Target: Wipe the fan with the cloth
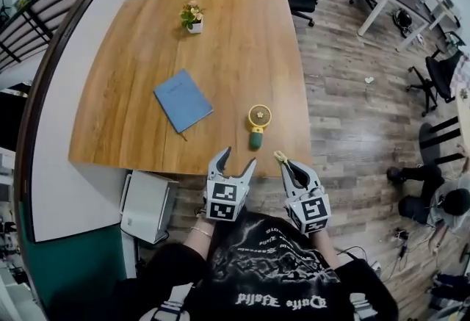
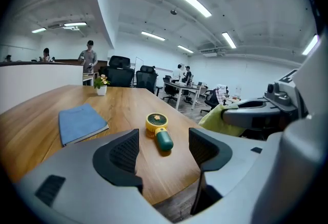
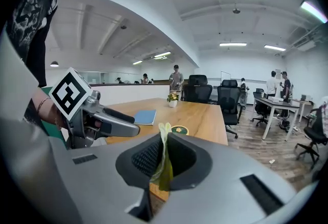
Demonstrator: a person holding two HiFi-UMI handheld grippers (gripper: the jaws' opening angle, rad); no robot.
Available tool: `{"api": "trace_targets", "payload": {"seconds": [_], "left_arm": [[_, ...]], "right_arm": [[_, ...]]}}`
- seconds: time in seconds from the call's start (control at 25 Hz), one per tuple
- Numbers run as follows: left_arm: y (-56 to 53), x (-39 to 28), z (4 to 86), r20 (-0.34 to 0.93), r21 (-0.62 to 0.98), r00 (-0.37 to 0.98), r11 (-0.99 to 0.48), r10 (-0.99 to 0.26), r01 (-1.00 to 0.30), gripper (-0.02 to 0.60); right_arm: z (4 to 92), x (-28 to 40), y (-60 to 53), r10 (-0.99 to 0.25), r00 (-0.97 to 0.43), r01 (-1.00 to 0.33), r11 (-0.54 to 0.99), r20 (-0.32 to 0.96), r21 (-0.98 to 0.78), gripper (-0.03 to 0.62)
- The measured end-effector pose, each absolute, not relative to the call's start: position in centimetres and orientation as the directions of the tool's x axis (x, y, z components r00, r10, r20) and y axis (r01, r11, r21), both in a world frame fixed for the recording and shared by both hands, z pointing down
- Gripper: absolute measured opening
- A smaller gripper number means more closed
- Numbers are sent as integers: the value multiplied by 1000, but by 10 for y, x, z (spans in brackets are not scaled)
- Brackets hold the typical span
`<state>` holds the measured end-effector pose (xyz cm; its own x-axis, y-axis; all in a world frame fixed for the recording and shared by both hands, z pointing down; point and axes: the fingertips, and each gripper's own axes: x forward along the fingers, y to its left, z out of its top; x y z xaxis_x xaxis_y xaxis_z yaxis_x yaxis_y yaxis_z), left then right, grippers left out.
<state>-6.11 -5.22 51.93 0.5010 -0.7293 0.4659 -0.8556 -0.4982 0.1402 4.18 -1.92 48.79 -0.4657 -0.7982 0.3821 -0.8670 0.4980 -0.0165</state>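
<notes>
Our left hand-held gripper is open, holding nothing. Our right hand-held gripper is closed on the yellow-green cloth. The small yellow fan lies on the desk at 12 o'clock from them, with its green handle toward 6 o'clock. A blue notebook lies at its 10 o'clock.

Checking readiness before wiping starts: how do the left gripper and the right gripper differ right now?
The left gripper is open and empty, fingers apart; the right gripper is shut on a thin yellow-green cloth. The left gripper faces the small yellow and green handheld fan lying ahead on the wooden table; the right gripper sits to the fan's right. Both hover at the table's near edge, and each carries a marker cube.
</notes>
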Motion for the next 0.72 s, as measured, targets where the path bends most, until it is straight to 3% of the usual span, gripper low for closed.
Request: {"api": "trace_targets", "payload": {"seconds": [0.44, 0.72], "left_arm": [[-101, -33, 534, 516, 169, 589, -600, -622, -782, 328], [-116, -20, 569, 638, 188, 508, -523, -578, -831, 328]], "right_arm": [[496, 45, -69, -831, -381, -919, 390, 405, -62, 28], [501, 76, -95, -844, -334, -940, 330, 419, -85, 28]]}}
